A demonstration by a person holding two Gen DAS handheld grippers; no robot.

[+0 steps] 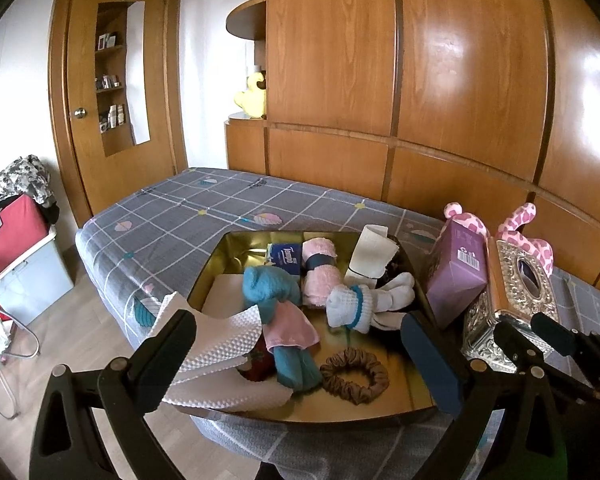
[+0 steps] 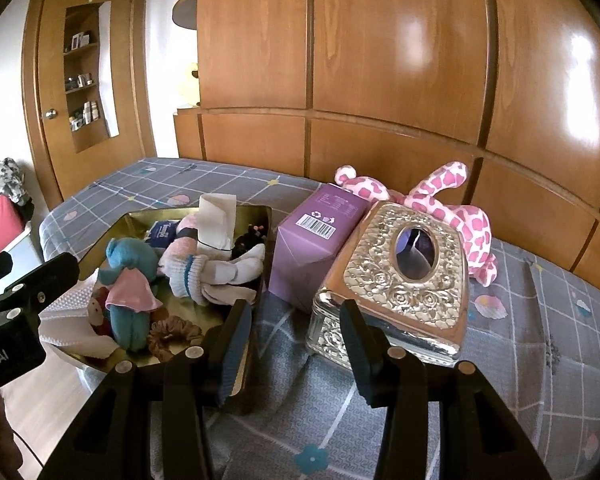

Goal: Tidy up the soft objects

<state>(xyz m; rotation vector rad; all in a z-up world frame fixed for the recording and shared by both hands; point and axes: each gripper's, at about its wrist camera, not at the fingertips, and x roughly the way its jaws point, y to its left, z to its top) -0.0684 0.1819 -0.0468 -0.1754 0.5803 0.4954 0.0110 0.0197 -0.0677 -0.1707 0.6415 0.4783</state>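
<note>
Both grippers open and empty, left gripper (image 1: 300, 344) hovers over the gold tray (image 1: 236, 242) of soft items, scrunchie (image 1: 354, 374) just ahead between its jaws, while right gripper (image 2: 296, 344) faces bedsheet beside the silver box (image 2: 400, 276), farther off.

One gold tray (image 1: 416, 396) sits on one bed (image 1: 204, 208), holding one teal doll in a pink skirt (image 1: 276, 312), one brown scrunchie (image 1: 354, 374), one bundle of white socks (image 1: 364, 304), one rolled pink towel (image 1: 318, 276), one blue tissue pack (image 1: 286, 258), one folded white cloth (image 1: 370, 254) and one white paper towel (image 1: 220, 344). Beside it: one purple box (image 2: 312, 240), one silver embossed tissue box (image 2: 400, 280), one pink-spotted plush toy (image 2: 448, 204).
</note>
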